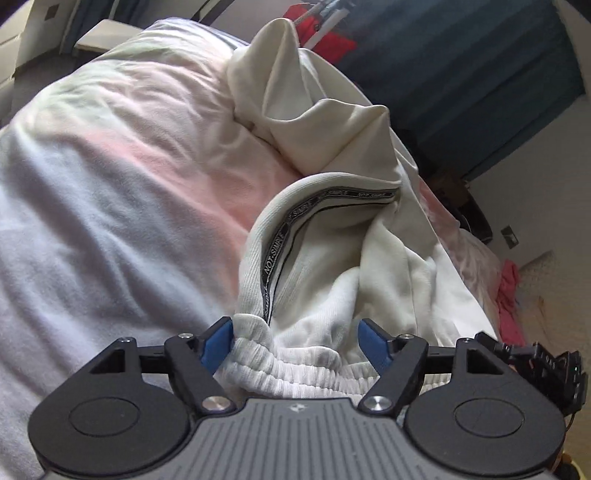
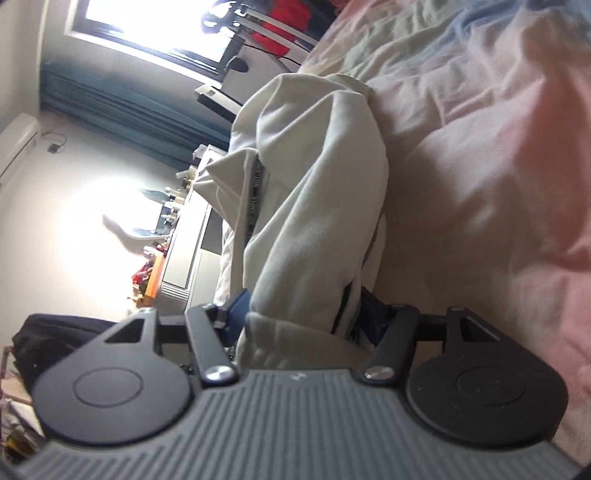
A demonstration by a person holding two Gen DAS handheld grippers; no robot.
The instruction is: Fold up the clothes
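A cream-white sweatshirt (image 1: 332, 236) lies bunched on the bed, its ribbed collar with a black printed tape open toward me. My left gripper (image 1: 297, 341) has its blue fingers (image 1: 218, 341) spread wide around the ribbed edge of the sweatshirt; the left finger touches the cloth, the right one stands apart. In the right wrist view the same sweatshirt (image 2: 314, 206) hangs in a lifted fold. My right gripper (image 2: 303, 321) has its jaws on either side of a thick bunch of that cloth, pressed against it.
The bed (image 1: 122, 192) has a pastel pink, white and blue cover. A pink cloth (image 1: 511, 306) lies at its far right edge. Teal curtains (image 2: 122, 107), a window (image 2: 155, 26), a white dresser (image 2: 192, 243) with small items and a red item (image 1: 332, 33) stand beyond the bed.
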